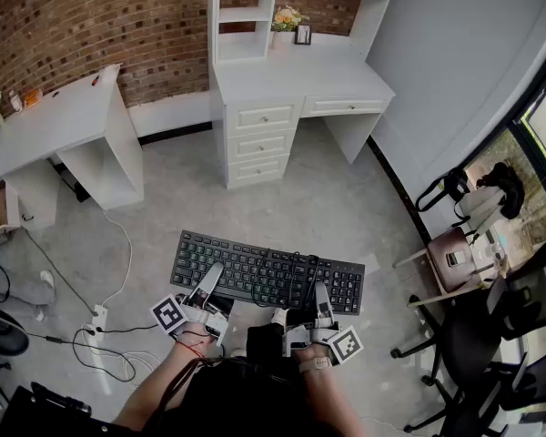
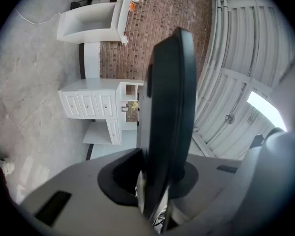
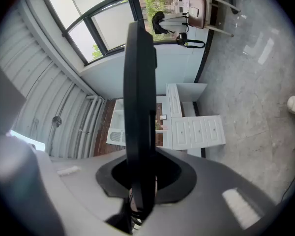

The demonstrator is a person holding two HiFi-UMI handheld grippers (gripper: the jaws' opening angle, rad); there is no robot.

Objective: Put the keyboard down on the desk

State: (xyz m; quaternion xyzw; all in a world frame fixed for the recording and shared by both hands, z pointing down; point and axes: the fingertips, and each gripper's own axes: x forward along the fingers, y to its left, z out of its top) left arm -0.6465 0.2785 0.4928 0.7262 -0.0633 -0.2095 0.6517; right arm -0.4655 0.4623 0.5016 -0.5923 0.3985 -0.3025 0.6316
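Both left hand-held gripper (image 1: 213, 275) and right hand-held gripper (image 1: 320, 291) pinch the keyboard (image 1: 255, 264) by its near edge; we judge it stiff, light.

Keyboard (image 1: 267, 276): matt black plastic. Ahead of the right gripper (image 1: 319, 292), desk (image 1: 296, 82): smooth white paint. Floor (image 1: 346, 209) beneath: smooth grey, slight sheen.
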